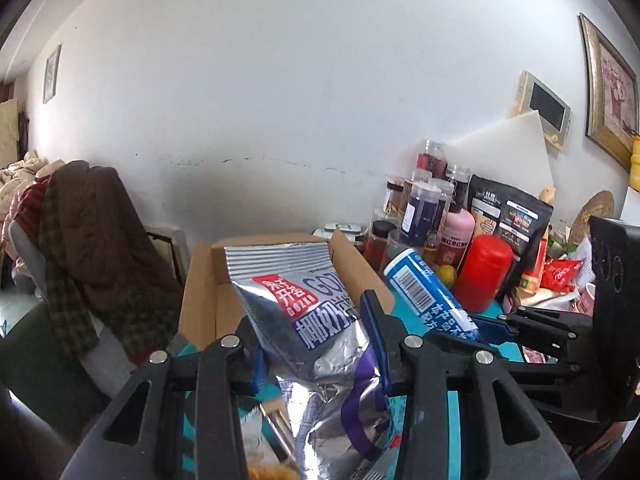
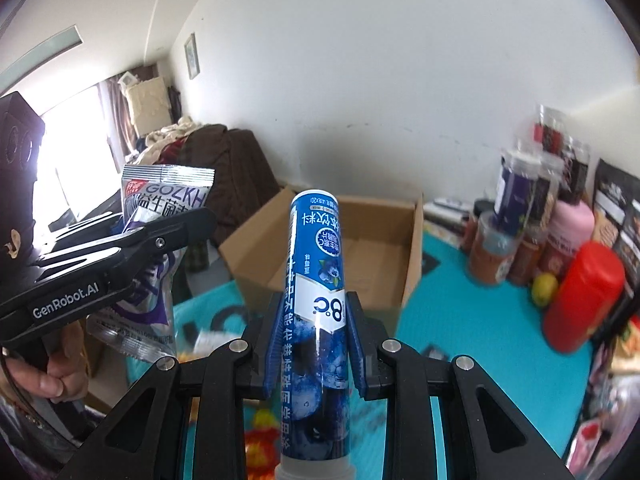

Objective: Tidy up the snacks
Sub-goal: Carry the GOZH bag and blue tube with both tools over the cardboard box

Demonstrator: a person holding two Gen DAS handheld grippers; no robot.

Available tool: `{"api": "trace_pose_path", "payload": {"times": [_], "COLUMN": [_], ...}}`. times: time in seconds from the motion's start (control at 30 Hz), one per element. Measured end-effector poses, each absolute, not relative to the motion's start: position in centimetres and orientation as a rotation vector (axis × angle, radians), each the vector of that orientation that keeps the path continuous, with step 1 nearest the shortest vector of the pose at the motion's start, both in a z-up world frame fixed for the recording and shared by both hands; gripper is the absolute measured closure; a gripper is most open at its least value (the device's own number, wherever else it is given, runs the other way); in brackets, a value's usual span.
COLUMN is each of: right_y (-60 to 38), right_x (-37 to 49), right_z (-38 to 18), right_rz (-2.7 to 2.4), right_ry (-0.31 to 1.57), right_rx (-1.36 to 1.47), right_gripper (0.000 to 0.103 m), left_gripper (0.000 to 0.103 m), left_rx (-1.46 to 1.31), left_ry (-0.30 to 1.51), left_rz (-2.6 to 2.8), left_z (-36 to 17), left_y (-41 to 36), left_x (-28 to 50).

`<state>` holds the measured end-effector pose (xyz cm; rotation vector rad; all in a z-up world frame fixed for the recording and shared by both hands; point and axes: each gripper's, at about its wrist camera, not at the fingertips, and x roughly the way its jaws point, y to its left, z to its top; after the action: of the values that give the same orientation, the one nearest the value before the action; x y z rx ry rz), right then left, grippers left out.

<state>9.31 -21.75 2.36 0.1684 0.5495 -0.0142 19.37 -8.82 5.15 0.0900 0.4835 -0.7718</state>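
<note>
Silver pouch (image 1: 316,320) fills left claw (image 1: 320,344); right claw (image 2: 314,344) grips one blue tube (image 2: 316,304).

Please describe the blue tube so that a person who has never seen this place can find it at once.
Find the open cardboard box on the turquoise table cover. In front of it, the right hand-held gripper clamps a tall blue tube. Unlike the silver snack bag beside it, it is slim, round and printed with blueberries.

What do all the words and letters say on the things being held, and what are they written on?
"GOZKH" in big letters: silver snack bag, held in the left gripper.
"GOZKH", small, on its red patch; the Chinese there is unclear.
"B'C", upside down: blue tube, held in the right gripper.
"GenRobot.AI": side of the left gripper.
Barcode digits and small print: too small to read.
</note>
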Motion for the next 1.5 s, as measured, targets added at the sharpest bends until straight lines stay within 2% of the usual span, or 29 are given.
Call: {"api": "trace_pose_path", "payload": {"times": [0.1, 0.63, 1.5], "right_y": [-22.7, -27.1, -29.9], "right_x": [11.5, 21.9, 31.7], "right_z": [2.7, 3.6, -2.8], "right_rz": [-0.011, -0.016, -0.019], "right_ry": [0.543, 0.548, 0.836], "right_rx": [0.165, 0.168, 0.208], "right_gripper": [0.075, 0.075, 0.075], "left_gripper": [0.067, 0.067, 0.067], "left_rx": [0.079, 0.115, 0.258], "left_ry": [0.477, 0.506, 0.762], "left_rz": [-0.783, -0.752, -0.641], "left_z": [5.8, 5.2, -2.6], "left_y": [-9.8, -15.1, -22.0], "left_x": [21.5, 32.2, 42.1]}}
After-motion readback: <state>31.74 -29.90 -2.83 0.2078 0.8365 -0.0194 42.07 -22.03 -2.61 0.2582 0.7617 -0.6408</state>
